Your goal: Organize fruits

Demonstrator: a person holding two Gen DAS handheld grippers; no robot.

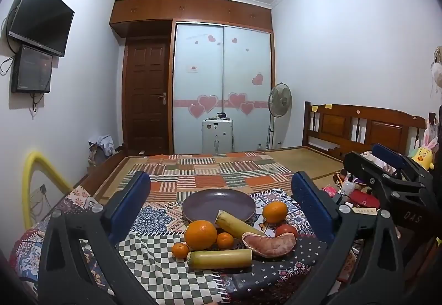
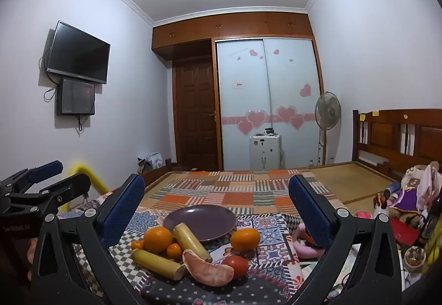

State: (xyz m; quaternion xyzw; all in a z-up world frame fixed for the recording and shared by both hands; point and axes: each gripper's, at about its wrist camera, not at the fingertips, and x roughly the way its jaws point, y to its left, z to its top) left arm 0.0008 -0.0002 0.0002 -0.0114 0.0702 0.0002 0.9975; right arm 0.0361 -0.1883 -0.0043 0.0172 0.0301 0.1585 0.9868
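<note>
Lying on patchwork cloths (image 1: 154, 258) spread over a bed: one round dark purple plate (image 1: 204, 204), bare, at the far side of the group. Just in front of it, a pale yellow-green cane segment (image 1: 237, 226), long axis diagonal, cut end resting on the plate's near rim and pointing far-left, other end toward near-right. A second yellow-green cane segment (image 1: 219, 259), nearest in the left wrist view, long axis running left to right. Large orange (image 1: 200, 234) left of the diagonal segment; two small mandarins, one at its left foot (image 1: 180, 250), one between it and the cane (image 1: 225, 240). A second large orange (image 1: 275, 211) stands apart, right of the plate. Peeled pink pomelo wedge (image 1: 269, 244), crescent-shaped, tips upturned, touching the near cane; red tomato (image 1: 287, 230) just behind it.

Left gripper (image 1: 221, 194): blue-padded jaws spread wide, holding nothing, short of the fruit. Right gripper (image 2: 216, 194): jaws likewise wide, holding nothing.

Background: wall-mounted black television (image 2: 78, 52), standing fan (image 2: 328, 110).
</note>
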